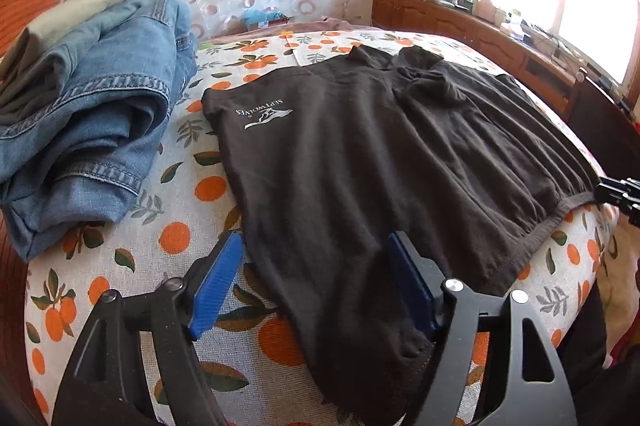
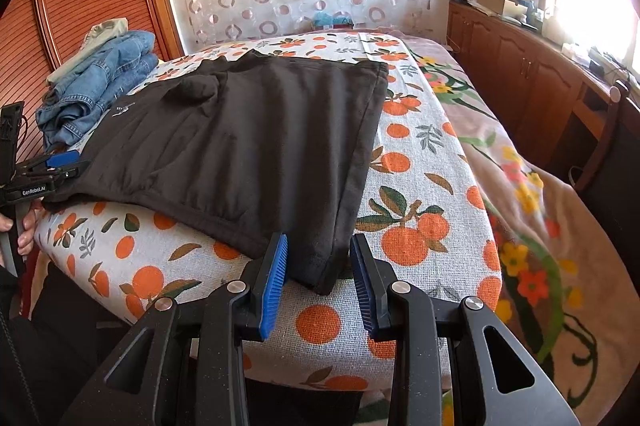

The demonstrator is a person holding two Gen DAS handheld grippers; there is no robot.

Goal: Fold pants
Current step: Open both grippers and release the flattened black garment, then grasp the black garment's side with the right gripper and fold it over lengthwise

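Note:
Dark brown pants (image 1: 360,153) with a white logo (image 1: 264,113) lie flat on an orange-print cloth over a board; they also show in the right wrist view (image 2: 248,137). My left gripper (image 1: 316,258) is open, its blue pads (image 1: 218,286) straddling the near left edge of the pants. My right gripper (image 2: 320,258) is open, its blue pads (image 2: 274,286) on either side of the near right corner of the pants. The left gripper also shows at the left edge of the right wrist view (image 2: 60,161), and the right gripper's tip shows at the right edge of the left wrist view (image 1: 620,191).
A pile of folded blue jeans (image 1: 88,129) with a pale garment on top sits at the far left of the board (image 2: 420,185). A flowered blanket (image 2: 540,226) covers the bed on the right. Wooden cabinets (image 2: 520,65) run under the window.

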